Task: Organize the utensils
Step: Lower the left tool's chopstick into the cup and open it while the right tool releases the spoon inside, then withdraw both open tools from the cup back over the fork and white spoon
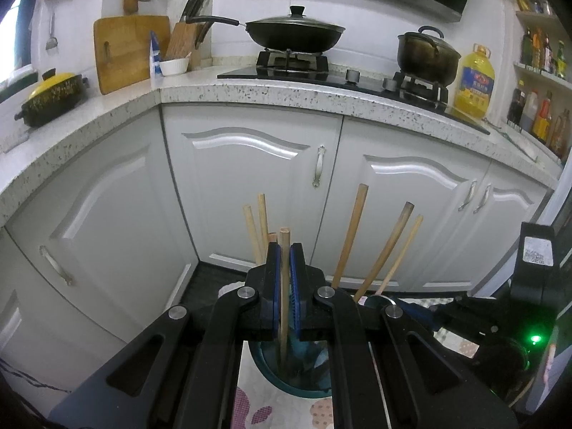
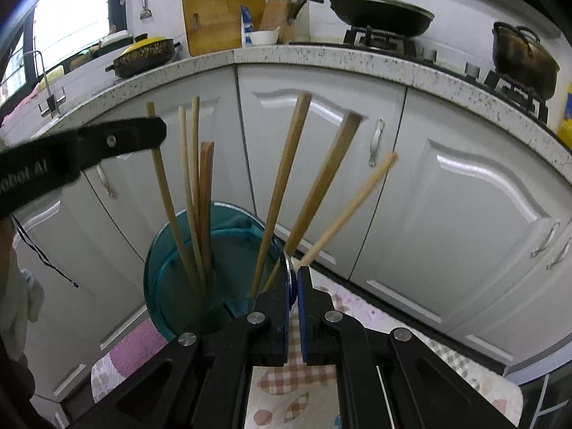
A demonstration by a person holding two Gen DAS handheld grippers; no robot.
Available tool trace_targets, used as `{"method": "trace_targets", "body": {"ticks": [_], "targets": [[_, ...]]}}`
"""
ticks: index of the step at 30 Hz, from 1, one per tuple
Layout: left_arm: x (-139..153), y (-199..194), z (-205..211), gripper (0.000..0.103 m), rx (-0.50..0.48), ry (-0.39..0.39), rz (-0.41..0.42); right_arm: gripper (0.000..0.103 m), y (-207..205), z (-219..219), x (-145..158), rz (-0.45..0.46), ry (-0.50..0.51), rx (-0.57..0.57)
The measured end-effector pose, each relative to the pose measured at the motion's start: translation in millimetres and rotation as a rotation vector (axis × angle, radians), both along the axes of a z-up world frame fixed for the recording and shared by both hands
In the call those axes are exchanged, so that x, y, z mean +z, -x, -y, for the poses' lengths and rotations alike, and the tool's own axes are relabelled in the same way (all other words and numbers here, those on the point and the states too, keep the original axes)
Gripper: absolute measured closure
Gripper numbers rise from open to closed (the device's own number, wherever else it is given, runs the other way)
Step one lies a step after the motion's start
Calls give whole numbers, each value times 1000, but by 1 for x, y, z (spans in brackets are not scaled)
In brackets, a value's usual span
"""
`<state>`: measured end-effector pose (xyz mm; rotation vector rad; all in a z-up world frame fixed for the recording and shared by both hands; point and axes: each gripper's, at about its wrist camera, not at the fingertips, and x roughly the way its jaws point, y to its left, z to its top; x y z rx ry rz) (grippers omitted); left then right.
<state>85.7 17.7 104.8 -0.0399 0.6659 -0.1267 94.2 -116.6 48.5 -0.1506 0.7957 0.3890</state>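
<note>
Left gripper (image 1: pixel 285 250) clamps one wooden chopstick (image 1: pixel 284 286) over the round teal holder (image 2: pixel 171 268); right gripper (image 2: pixel 293 279) pinches that holder's rim.

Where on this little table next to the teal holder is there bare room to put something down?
Bare patterned cloth lies just right of the teal holder, running to the table's right corner beside the cabinet doors. Inside the holder it is crowded: chopsticks fan across the mouth, the left gripper pinches one, and the right gripper sits at its rim.
</note>
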Motion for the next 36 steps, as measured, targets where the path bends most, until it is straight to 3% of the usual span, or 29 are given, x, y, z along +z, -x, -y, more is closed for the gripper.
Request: {"method": "trace_targets", "body": {"ticks": [6,10,12,16,21,36], "targets": [[0,-2,0,99,7,13,-28,98,-4,15,-1,-63,-100,-17],[0,-1,0,99,12,6,-30,78,1,16,2,-60,-114,-14],[0,-1,0,98,14,10,-37,78,4,18,3,-65,-124,-15],[2,1,-3,83,17,11,-37,78,9,20,7,-62,-131,-15],[6,5,-7,71,24,27,-35,77,17,27,14,-56,-146,-24],[14,49,14,67,-13,53,-44,68,68,57,52,27,-190,-122]]}}
